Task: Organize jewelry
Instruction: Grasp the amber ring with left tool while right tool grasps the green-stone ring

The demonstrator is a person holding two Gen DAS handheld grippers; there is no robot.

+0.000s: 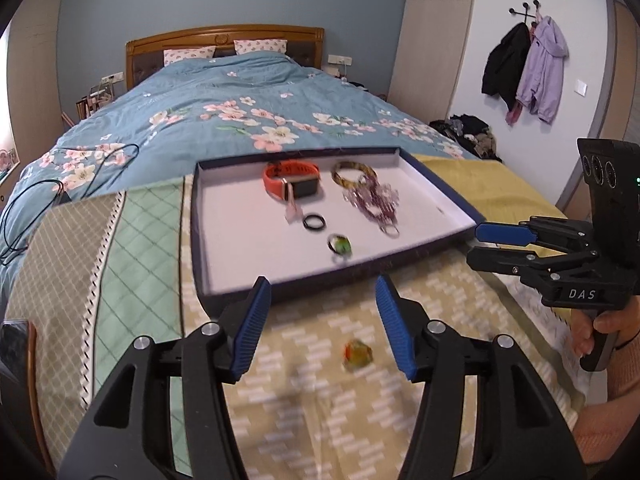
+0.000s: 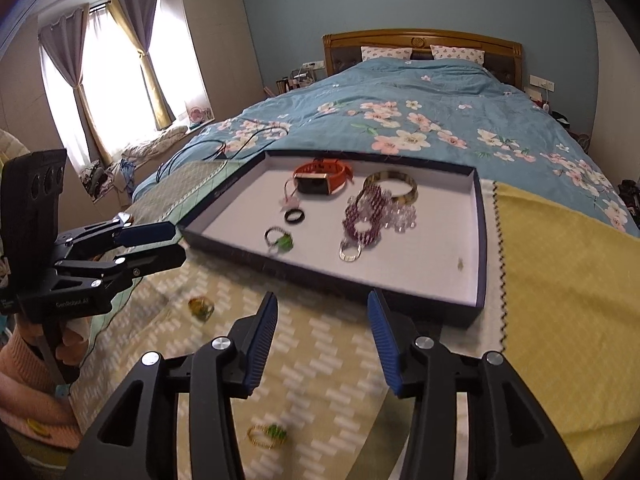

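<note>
A shallow dark-blue tray (image 1: 208, 248) (image 2: 478, 240) with a white floor lies on the bed. In it are an orange watch (image 1: 294, 178) (image 2: 324, 178), a gold bangle (image 1: 354, 172) (image 2: 394, 186), purple bead bracelets (image 1: 376, 200) (image 2: 370, 216), a black ring (image 1: 314, 222) (image 2: 295, 216), a green-stone ring (image 1: 340, 245) (image 2: 280, 240) and a silver ring (image 2: 349, 251). An orange-green ring (image 1: 357, 354) (image 2: 201, 306) lies on the patterned cloth before the tray. A gold-green ring (image 2: 266, 434) lies nearer. My left gripper (image 1: 322, 322) (image 2: 176, 244) is open above the orange-green ring. My right gripper (image 2: 322, 342) (image 1: 476, 244) is open and empty.
The patterned blanket (image 1: 440, 320) covers the bed's foot, with a yellow cloth (image 2: 560, 280) to the right. Black cables (image 1: 80, 172) lie on the floral duvet at left. Coats (image 1: 528, 68) hang on the right wall.
</note>
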